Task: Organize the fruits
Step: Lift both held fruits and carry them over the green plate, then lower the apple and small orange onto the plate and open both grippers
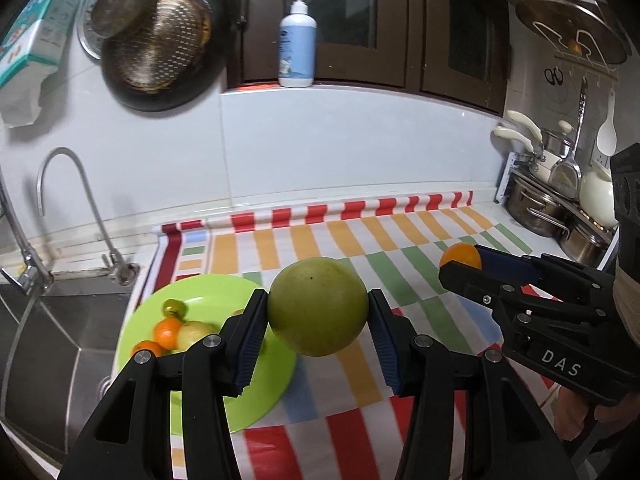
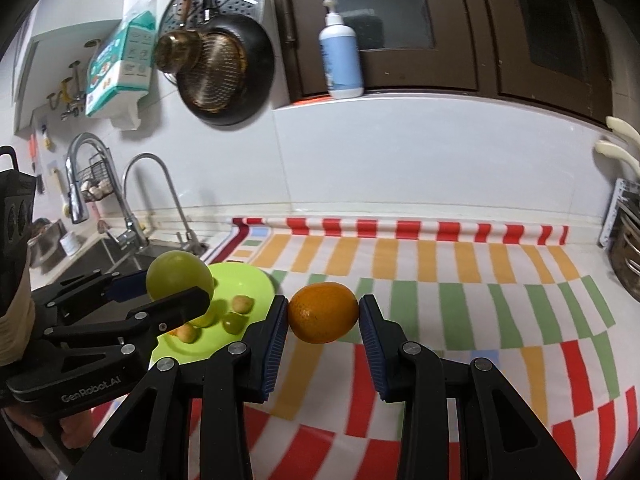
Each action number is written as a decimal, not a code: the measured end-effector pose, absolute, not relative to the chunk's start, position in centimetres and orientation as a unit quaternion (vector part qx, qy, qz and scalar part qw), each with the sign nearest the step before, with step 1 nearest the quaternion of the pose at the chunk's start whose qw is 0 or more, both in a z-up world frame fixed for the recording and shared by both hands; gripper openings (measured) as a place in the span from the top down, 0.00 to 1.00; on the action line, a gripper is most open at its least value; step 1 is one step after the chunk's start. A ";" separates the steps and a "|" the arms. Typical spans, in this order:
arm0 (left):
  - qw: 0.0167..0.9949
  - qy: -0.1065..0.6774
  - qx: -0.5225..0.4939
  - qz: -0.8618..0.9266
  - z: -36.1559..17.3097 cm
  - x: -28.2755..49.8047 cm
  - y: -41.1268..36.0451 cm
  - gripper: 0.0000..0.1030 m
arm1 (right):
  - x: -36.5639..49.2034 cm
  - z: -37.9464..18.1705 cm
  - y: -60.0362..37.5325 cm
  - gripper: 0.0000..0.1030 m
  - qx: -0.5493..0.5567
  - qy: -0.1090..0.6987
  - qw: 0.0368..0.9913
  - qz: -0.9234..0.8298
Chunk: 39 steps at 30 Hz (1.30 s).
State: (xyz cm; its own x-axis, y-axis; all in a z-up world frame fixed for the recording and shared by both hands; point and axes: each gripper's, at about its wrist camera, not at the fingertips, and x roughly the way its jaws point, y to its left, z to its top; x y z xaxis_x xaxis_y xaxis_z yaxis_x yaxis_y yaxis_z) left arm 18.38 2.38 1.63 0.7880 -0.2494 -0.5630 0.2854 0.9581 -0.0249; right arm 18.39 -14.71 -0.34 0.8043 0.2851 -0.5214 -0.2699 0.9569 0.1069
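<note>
My left gripper (image 1: 318, 312) is shut on a large green apple (image 1: 318, 306) and holds it above the cloth, just right of a lime-green plate (image 1: 264, 396). The plate holds several small fruits: a green one (image 1: 173, 307), small oranges (image 1: 167, 332) and a pale one (image 1: 194, 334). My right gripper (image 2: 323, 314) is shut on an orange (image 2: 323, 313), held above the striped cloth to the right of the plate (image 2: 244, 276). The left gripper with the apple (image 2: 178, 280) shows at the left of the right wrist view. The right gripper with the orange (image 1: 460, 257) shows at the right of the left wrist view.
A striped tablecloth (image 1: 400, 248) covers the counter. A sink (image 1: 60, 340) with taps (image 1: 80, 200) lies left of the plate. Pots (image 1: 552, 208) stand at the far right. A pump bottle (image 1: 297, 40) stands on the window ledge; pans (image 1: 160, 40) hang on the wall.
</note>
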 end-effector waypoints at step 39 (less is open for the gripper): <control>0.920 0.354 0.075 -0.151 -5.4 29.6 12.8 0.52 | 25.5 -9.8 0.5 0.64 0.002 0.412 0.889 0.202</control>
